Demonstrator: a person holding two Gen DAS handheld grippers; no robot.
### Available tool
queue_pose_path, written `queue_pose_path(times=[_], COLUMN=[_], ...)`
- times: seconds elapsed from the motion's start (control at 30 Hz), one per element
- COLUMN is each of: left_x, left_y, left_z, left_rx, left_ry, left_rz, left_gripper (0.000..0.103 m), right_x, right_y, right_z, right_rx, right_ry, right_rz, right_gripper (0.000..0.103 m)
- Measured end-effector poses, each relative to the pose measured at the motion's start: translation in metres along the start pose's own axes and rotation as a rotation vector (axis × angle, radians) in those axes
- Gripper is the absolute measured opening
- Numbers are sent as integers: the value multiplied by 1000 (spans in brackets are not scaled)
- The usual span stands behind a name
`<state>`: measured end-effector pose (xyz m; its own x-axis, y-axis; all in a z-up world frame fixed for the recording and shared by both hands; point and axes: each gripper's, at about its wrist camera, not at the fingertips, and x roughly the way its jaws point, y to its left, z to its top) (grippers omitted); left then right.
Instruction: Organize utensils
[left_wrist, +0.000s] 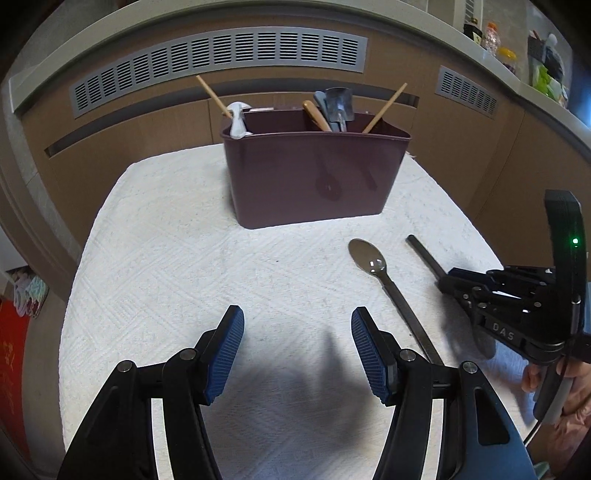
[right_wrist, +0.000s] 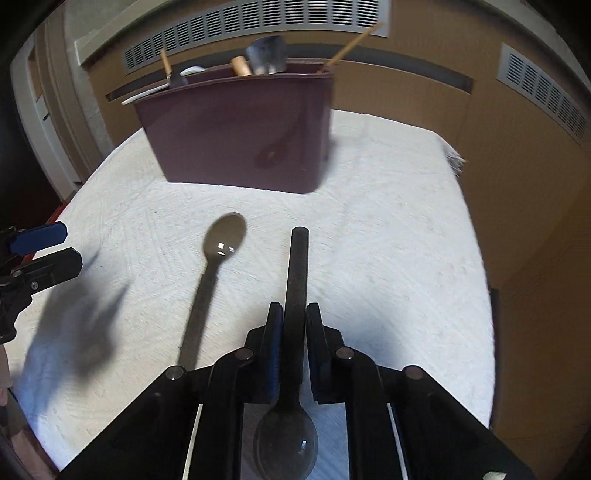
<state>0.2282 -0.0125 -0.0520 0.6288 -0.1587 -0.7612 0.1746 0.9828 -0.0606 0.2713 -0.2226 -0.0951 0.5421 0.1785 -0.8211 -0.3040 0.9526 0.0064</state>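
Observation:
A maroon plastic caddy (left_wrist: 314, 177) stands at the back of the white cloth and holds chopsticks, a white spoon and other utensils; it also shows in the right wrist view (right_wrist: 236, 136). My right gripper (right_wrist: 294, 317) is shut on the handle of a dark spoon (right_wrist: 298, 266), bowl toward the camera, handle pointing at the caddy. A second dark spoon (right_wrist: 216, 269) lies loose on the cloth left of it, also in the left wrist view (left_wrist: 373, 266). My left gripper (left_wrist: 297, 332) is open and empty above the cloth, left of that spoon.
The white textured cloth (left_wrist: 184, 266) covers a small table. Wood panelling with grey vents (left_wrist: 221, 62) runs behind it. A shelf with bottles (left_wrist: 495, 37) is at the upper right. The cloth's right edge (right_wrist: 480, 258) drops off near the wall.

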Motion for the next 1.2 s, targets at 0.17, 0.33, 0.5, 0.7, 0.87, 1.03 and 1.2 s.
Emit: queue_pose_path(times=[0.17, 0.33, 0.5, 0.7, 0.87, 1.03, 1.2], left_x=[11, 46, 85, 112, 106, 83, 47], left_y=[-13, -27, -46, -76, -94, -74, -44], left_z=[10, 35, 60, 70, 64, 37, 2], left_rx=[15, -16, -41, 61, 208, 226, 236], left_ry=[50, 183, 307, 342, 269, 204, 171], left_rz=[-71, -212, -213, -110, -54, -98, -136], left_gripper=[62, 62, 62, 60, 33, 33, 33], right_x=[-18, -31, -33, -35, -35, -40, -32], right_y=[-18, -23, -21, -23, -21, -19, -16], right_z=[-17, -28, -32, -37, -37, -38, -32], right_rx=[57, 76, 64, 65, 65, 70, 60], right_ry=[-23, -54, -74, -77, -77, -81, -53], right_rz=[-13, -21, -52, -62, -32, 7, 14], right_gripper=[11, 11, 11, 11, 12, 16, 26])
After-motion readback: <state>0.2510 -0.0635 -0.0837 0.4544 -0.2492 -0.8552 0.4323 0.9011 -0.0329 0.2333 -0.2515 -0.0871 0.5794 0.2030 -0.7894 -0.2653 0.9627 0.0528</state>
